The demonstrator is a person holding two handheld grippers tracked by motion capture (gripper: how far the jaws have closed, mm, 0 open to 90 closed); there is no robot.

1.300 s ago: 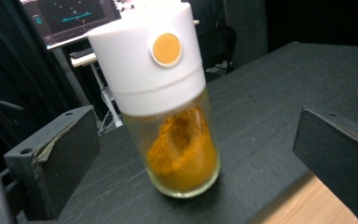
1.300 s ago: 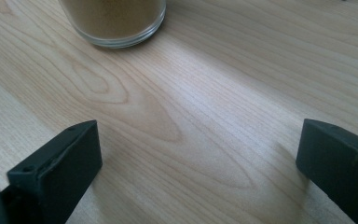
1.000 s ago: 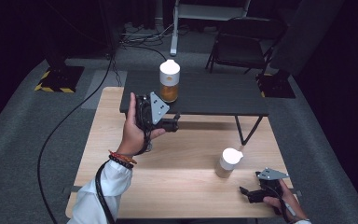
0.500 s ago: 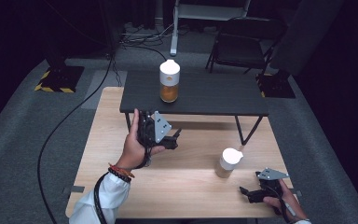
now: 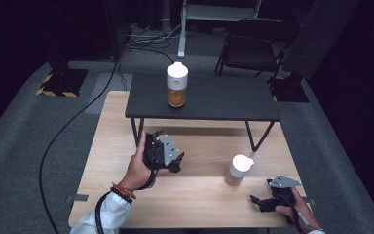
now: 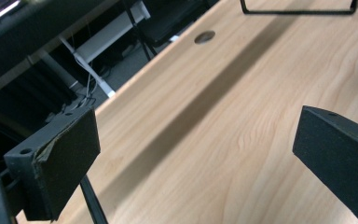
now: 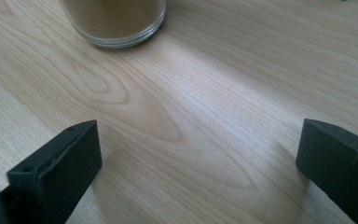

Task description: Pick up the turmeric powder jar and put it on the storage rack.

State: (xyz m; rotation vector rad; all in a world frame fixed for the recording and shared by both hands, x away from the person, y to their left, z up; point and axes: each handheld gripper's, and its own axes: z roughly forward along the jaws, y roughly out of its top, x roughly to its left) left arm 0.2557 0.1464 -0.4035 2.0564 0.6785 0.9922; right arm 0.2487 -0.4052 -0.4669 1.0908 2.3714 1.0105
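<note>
High view: light wooden table on grey carpet in a dark room, low black bench across its far edge, black folding chair behind. White-lidded glass jar of tan powder stands nr the table's right edge; a second white-lidded jar w/ orange contents on the bench. Left gripper held above table centre. Right gripper at near right corner, just beside the tan jar.

Left gripper view: jaws spread wide, nothing between, over bare wood.

Right gripper view: jaws wide apart, empty; tan jar's base ahead.
</note>
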